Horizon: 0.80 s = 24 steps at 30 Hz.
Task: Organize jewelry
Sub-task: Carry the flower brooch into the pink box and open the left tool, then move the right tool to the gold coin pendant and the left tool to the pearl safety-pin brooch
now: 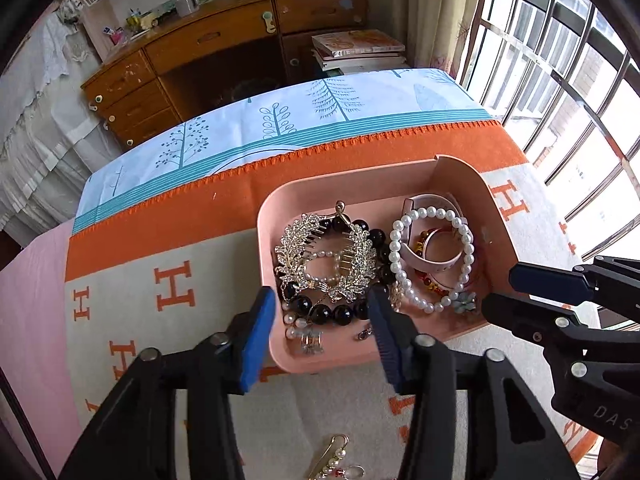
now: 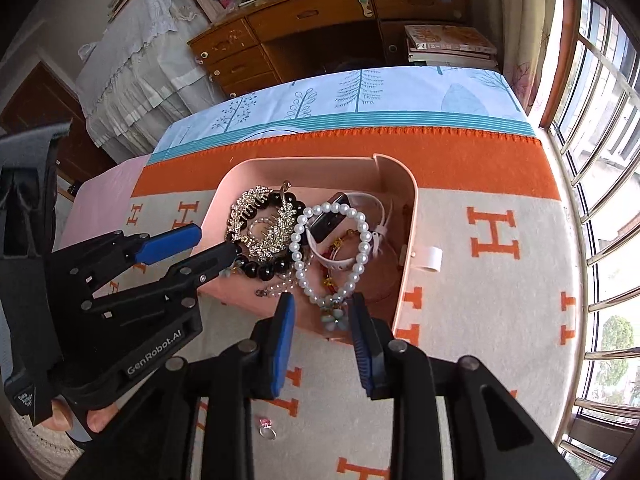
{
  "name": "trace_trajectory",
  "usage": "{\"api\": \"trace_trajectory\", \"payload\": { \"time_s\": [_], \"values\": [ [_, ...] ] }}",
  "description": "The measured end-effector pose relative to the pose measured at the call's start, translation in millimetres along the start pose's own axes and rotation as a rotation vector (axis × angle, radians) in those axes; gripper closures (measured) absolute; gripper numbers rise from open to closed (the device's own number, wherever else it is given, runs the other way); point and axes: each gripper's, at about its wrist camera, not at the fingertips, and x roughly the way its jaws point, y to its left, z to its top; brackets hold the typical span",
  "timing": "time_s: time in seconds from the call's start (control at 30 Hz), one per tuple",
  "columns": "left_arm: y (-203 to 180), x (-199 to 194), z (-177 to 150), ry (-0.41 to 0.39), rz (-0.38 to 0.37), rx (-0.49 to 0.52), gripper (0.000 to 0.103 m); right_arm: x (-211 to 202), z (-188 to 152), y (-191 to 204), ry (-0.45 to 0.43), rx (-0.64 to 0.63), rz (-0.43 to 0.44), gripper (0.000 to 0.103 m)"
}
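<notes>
From the left wrist view, we take the pink tray [image 1: 472, 184] as our landmark; it sits on an orange and cream blanket [image 1: 168, 216] patterned with the letter H, and beyond the tray lie a pale blue cloth printed with trees [image 1: 280, 120] and a wooden desk [image 1: 192, 52]; a barred window [image 1: 560, 92] is to the tray's right; the left gripper [image 1: 322, 312] hangs over the tray's near edge, its blue pads spread wide and holding nothing; the right gripper [image 1: 536, 294] reaches in from the tray's right side, its fingers slightly parted; inside the tray, a crystal leaf hair comb [image 1: 326, 258] lies on a black bead bracelet [image 1: 332, 312], and a white pearl bracelet [image 1: 430, 258] lies beside them over a pink watch [image 1: 436, 204]; a gold pearl pin [image 1: 332, 456] lies on the blanket, nearer us than the tray.

From the right wrist view, the right gripper [image 2: 322, 312] hovers above the tray's near rim, jaws apart and empty, a pale green flower charm [image 2: 334, 318] between its pads; a small pink ring [image 2: 267, 429] lies on the blanket short of the tray.
</notes>
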Motion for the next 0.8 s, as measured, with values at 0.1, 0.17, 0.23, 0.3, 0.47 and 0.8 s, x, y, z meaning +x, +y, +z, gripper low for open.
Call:
{"api": "trace_trajectory", "payload": {
  "time_s": [0.1,0.17,0.23,0.3,0.47,0.8],
  "values": [
    [1.8,-10.7,-2.1,-0.033,0.034,0.004,0.041,-2.7,-1.2,-2.9,-0.012,0.008,-0.002,0.069],
    [1.8,-20.0,-5.5,-0.055,0.056,0.007,0.041,-6.7,-2.4,-5.2,-0.025,0.013,-0.004,0.069],
    [0.8,-30.9,-11.4,-0.082,0.083,0.011,0.038,-13.9,-6.1,-3.8,-0.056,0.006,-0.019,0.069],
    [0.1,-42.5,-18.5,-0.117,0.106,0.011,0.029,-22.1,-11.5,1.3,-0.082,-0.017,-0.029,0.069],
    [-1.4,-65.8,-38.7,-0.170,0.141,0.004,0.027,-37.3,-28.8,10.2,-0.117,-0.042,-0.031,0.069],
    [-11.7,-98.1,-88.3,-0.226,0.142,-0.012,0.027,-50.0,-69.3,21.9,-0.156,-0.040,-0.030,0.069]
  ]
}}
